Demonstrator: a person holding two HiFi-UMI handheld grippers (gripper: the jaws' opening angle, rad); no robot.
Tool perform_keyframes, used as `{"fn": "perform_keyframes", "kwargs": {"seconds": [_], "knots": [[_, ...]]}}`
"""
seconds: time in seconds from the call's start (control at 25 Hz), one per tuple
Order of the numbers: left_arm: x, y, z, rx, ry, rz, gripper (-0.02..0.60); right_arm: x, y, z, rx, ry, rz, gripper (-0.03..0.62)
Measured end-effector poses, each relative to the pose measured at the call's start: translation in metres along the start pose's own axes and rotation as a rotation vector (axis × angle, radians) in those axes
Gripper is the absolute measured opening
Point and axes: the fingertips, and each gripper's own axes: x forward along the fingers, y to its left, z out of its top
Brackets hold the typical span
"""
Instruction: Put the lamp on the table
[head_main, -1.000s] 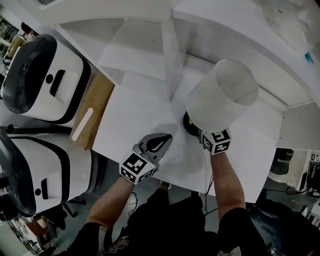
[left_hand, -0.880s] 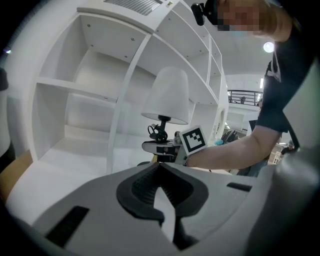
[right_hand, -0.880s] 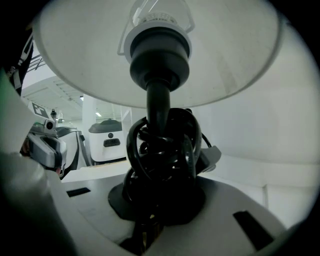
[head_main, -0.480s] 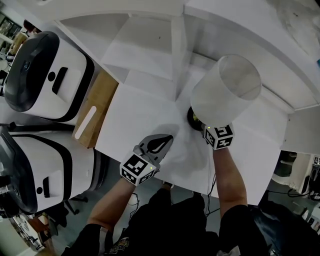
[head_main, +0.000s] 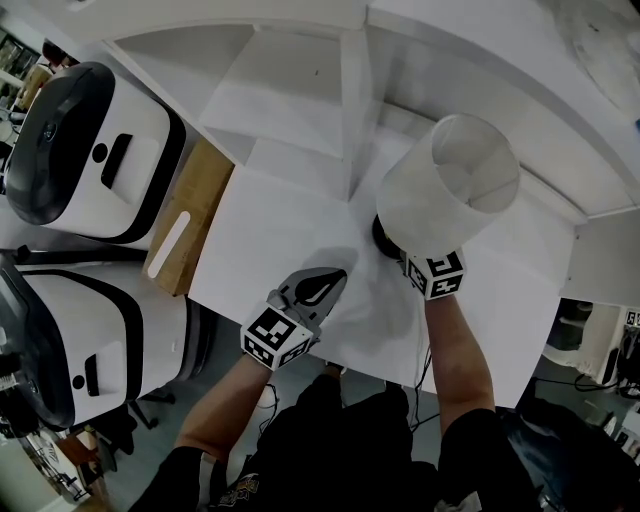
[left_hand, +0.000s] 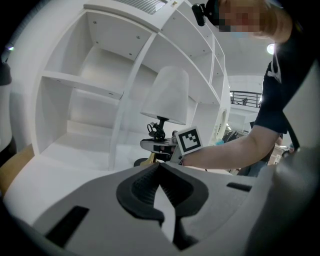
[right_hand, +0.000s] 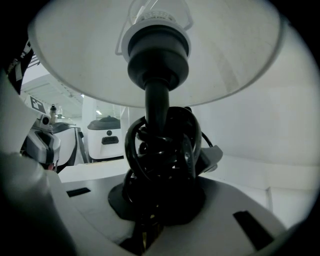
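- I am holding the lamp (head_main: 450, 195) with the right fingers (right_hand: 87, 202). They are closed partway onto its dark stem just above the base (head_main: 383, 236), and the black cord (right_hand: 165, 150) is bundled round the stem inside the grip.
- The lamp is sitting over the far right part of the white surface (head_main: 270, 230), near the shelf (head_main: 290, 90). I cannot tell whether the base is touching down.
- The left fingers (left_hand: 137, 190) are pressing together on nothing, near the surface's near edge and well apart from the lamp.
- I am aiming to lower straight with the stem upright, so the base lands flat.
- I am planning to open only once the base bears the weight, then back out slowly, since the cord loops could snag a finger.
- I am finding no brand or readable writing. The cubes carry only black-and-white square patterns.
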Motion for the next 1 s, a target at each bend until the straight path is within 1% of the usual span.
{"fn": "perform_keyframes", "kwargs": {"seconds": [0.52, 0.84, 0.92, 1.0], "knots": [[-0.01, -0.005, -0.004, -0.008, 0.0, 0.011, 0.006, -0.003, 0.004, -0.004, -0.012, -0.014, 0.0, 0.058], [-0.015, -0.012, -0.004, -0.008, -0.007, 0.005, 0.006, -0.007, 0.004, -0.009, 0.029, -0.005, -0.028, 0.061], [-0.018, -0.014, -0.004, -0.012, -0.011, 0.005, 0.006, -0.012, 0.002, -0.012, 0.05, -0.005, -0.048, 0.075], [-0.021, -0.015, -0.005, -0.014, -0.011, 0.005, 0.006, -0.017, 0.001, -0.017, 0.066, -0.006, -0.065, 0.104]]}}
